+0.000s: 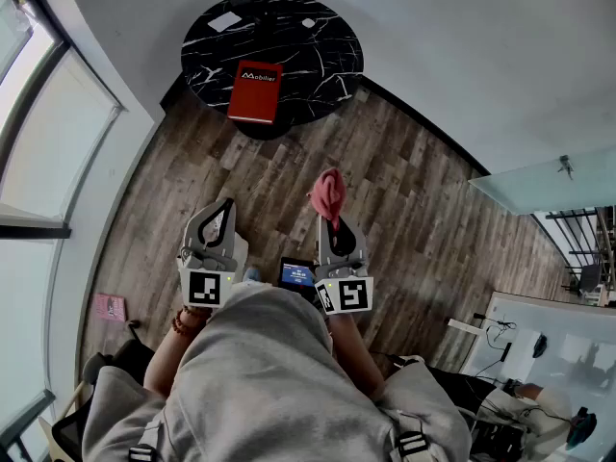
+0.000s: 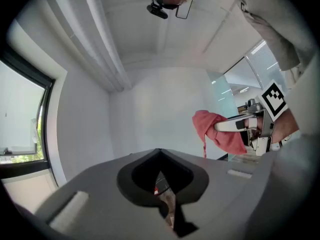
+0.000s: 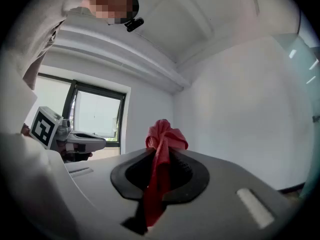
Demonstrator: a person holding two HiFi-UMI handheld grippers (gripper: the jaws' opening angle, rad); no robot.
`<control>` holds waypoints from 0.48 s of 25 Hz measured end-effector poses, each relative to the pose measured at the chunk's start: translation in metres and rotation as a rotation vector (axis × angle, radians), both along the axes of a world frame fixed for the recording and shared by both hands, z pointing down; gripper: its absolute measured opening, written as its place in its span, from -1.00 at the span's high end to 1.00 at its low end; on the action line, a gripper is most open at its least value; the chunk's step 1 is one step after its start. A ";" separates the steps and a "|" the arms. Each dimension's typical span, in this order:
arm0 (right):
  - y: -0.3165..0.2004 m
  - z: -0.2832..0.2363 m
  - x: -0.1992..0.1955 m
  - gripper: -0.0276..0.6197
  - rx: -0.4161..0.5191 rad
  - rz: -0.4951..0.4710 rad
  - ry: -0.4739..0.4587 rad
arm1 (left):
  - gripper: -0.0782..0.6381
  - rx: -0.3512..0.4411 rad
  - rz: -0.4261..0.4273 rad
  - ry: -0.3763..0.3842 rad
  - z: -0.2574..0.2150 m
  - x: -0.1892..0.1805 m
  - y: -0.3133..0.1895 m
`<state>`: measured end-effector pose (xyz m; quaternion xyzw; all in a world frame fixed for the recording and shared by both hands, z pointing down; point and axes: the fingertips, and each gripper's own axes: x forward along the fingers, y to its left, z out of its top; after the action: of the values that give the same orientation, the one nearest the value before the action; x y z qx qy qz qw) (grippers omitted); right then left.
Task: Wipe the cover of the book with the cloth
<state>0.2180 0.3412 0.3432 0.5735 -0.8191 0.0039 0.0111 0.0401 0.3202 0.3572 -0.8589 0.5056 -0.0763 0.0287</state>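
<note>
The right gripper (image 1: 333, 221) pinches a red cloth (image 1: 328, 193). The cloth runs down the slot between its jaws and bunches into a wad just past their tips. The left gripper (image 1: 221, 206) is held beside it, apart from it, its jaws pressed together with nothing between them. Both point forward toward a round black table (image 1: 318, 61). The red book (image 1: 255, 91) lies flat on the near part of that table, cover up, well ahead of both pairs of jaws and roughly between their lines. Neither gripper touches it. A white card (image 1: 224, 21) lies beyond the book.
</note>
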 end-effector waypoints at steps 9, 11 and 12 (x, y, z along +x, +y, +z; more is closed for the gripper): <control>-0.064 -0.004 -0.007 0.72 -0.020 -0.038 -0.002 | 0.79 0.014 -0.021 -0.014 -0.003 -0.021 -0.063; -0.083 -0.002 -0.010 0.72 -0.039 -0.044 0.012 | 0.79 0.017 -0.032 -0.008 -0.004 -0.028 -0.080; -0.093 -0.001 -0.012 0.72 -0.050 -0.045 0.020 | 0.79 0.011 -0.038 -0.002 -0.004 -0.033 -0.089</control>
<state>0.2065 0.2483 0.3419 0.5544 -0.8314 0.0183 0.0338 0.0072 0.2315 0.3535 -0.8489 0.5223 -0.0748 0.0322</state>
